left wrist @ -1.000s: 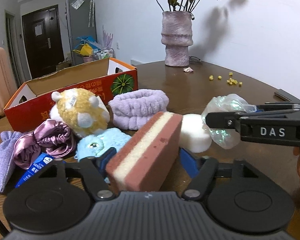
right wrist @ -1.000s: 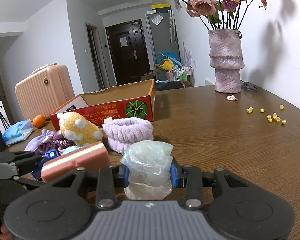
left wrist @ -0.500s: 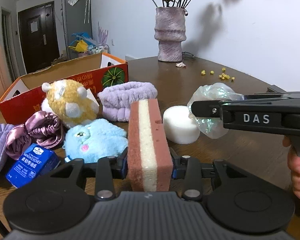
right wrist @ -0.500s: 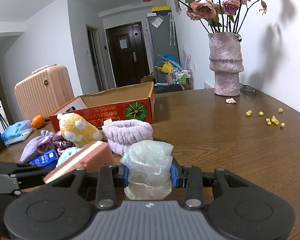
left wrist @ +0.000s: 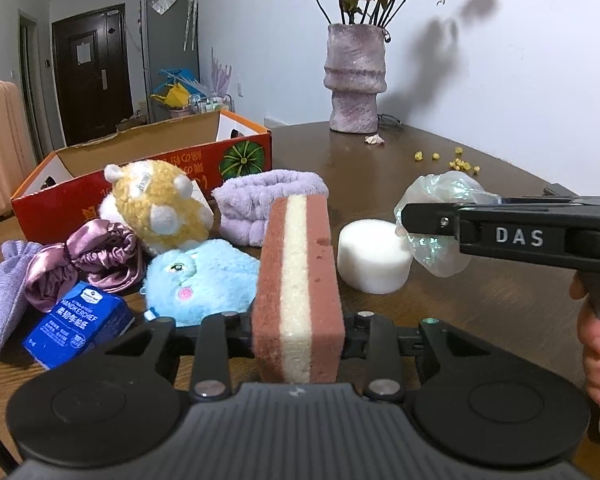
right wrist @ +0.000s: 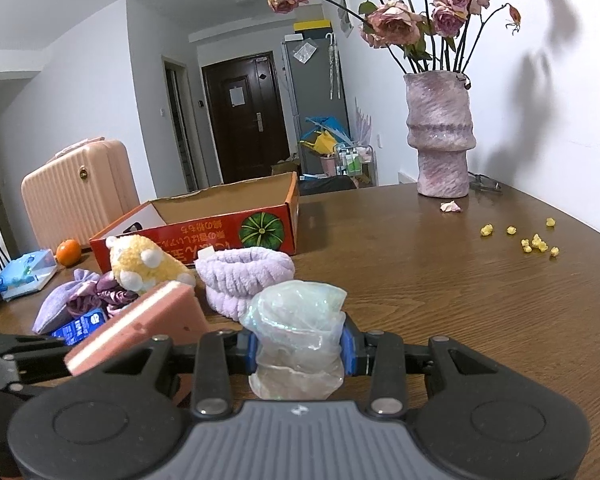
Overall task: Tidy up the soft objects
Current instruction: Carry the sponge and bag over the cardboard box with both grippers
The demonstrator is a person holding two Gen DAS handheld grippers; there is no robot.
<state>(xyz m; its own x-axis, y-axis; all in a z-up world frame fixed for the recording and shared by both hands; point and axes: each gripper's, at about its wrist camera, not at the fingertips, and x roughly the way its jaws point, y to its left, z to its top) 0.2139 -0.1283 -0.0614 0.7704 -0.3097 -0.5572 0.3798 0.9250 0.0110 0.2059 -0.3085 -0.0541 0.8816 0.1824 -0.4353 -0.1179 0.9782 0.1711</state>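
"DAS" marks the right gripper (left wrist: 432, 220); "HANDKERCHIEF" the blue tissue pack (left wrist: 78, 326).

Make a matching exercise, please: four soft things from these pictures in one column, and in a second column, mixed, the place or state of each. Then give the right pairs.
Things:
1. layered sponge
2. crumpled clear plastic bag
3. white foam puck
4. purple fluffy headband

Places or states:
A. lying on the table in front of the red cardboard box
B. clamped in the left gripper
C. standing on the table, held by nothing
D. clamped in the right gripper

Pairs: 1-B, 2-D, 3-C, 4-A
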